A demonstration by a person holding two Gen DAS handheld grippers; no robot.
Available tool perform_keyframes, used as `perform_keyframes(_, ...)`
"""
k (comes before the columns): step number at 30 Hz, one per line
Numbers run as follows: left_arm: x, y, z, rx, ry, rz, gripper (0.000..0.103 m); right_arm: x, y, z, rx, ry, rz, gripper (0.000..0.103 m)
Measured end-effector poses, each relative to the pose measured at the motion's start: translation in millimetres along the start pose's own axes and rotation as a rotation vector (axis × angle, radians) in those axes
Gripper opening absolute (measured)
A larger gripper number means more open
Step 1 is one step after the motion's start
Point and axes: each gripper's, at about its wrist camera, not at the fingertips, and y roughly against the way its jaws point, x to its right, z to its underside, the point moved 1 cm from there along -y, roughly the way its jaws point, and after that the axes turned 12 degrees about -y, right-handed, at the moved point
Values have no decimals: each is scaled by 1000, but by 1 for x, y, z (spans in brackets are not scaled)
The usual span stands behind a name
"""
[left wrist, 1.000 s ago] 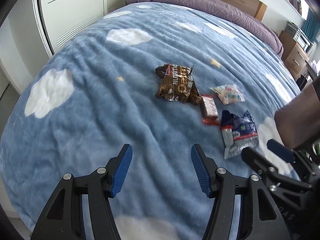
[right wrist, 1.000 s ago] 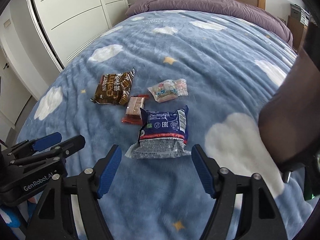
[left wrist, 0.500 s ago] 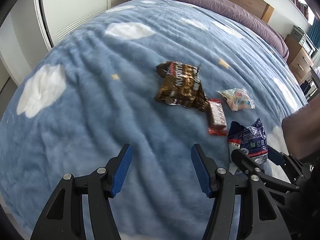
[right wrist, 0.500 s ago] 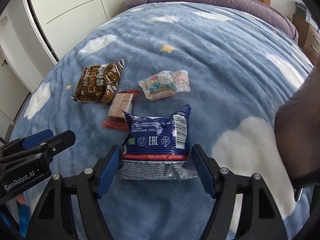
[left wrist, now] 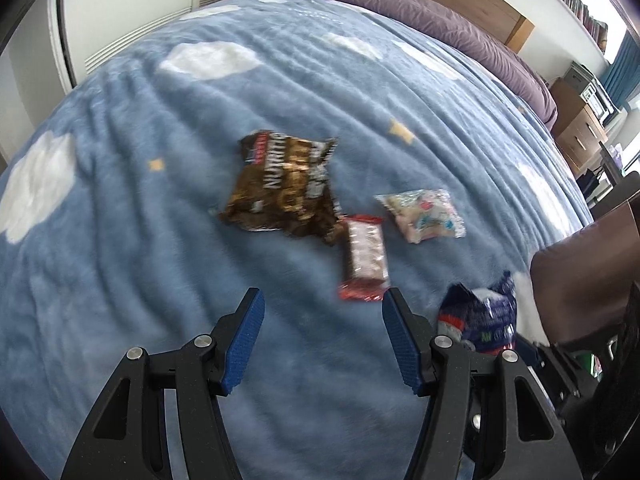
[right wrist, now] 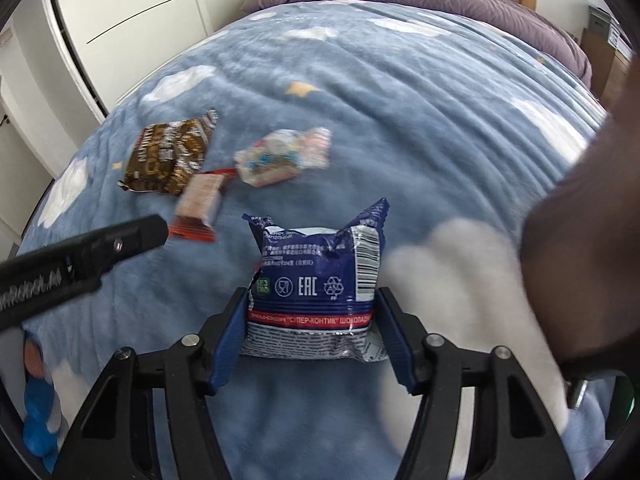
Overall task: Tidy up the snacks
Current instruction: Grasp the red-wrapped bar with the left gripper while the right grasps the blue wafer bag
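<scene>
Four snacks lie on a blue cloud-print blanket [left wrist: 120, 240]. The brown packet [left wrist: 284, 184] [right wrist: 168, 156] is farthest left, with a red-ended bar [left wrist: 364, 260] [right wrist: 198, 208] beside it and a clear pastel packet [left wrist: 420, 216] [right wrist: 284, 154] behind. My right gripper [right wrist: 312, 296] is closing, and its blue pads touch both sides of the blue packet [right wrist: 316, 272] [left wrist: 484, 316], which buckles upward. My left gripper [left wrist: 322, 300] hovers open over bare blanket just in front of the bar, nothing between its fingers.
Purple pillows [left wrist: 400, 4] and a wooden headboard are at the far end of the bed. White wardrobe doors [right wrist: 132, 20] stand to the left and a wooden nightstand [left wrist: 580, 128] to the right. A brown sleeve [right wrist: 580, 240] fills the right edge.
Both grippers moved forward and down toward the snacks. The right jaws came around the blue packet and narrowed onto it, and the packet crumpled upward. The left jaws kept the same width.
</scene>
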Motion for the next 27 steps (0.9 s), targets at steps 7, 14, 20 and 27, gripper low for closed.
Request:
perform_keyframes(7, 20, -25, -16, -36, -31, -9, 55, 20, 7, 6, -10, -13, 14, 91)
perform_keyframes(14, 24, -45, -27, -51, -39, -47, 53, 25, 6, 9, -11, -14, 11, 91)
perform_keyframes(20, 16, -46, -27, -37, -11, -56, 27, 24, 4, 11, -11, -24, 9, 87)
perform_keyframes(27, 15, -39, -18, -4, -45, -40, 25, 26, -2, 13, -10, -44, 14, 87)
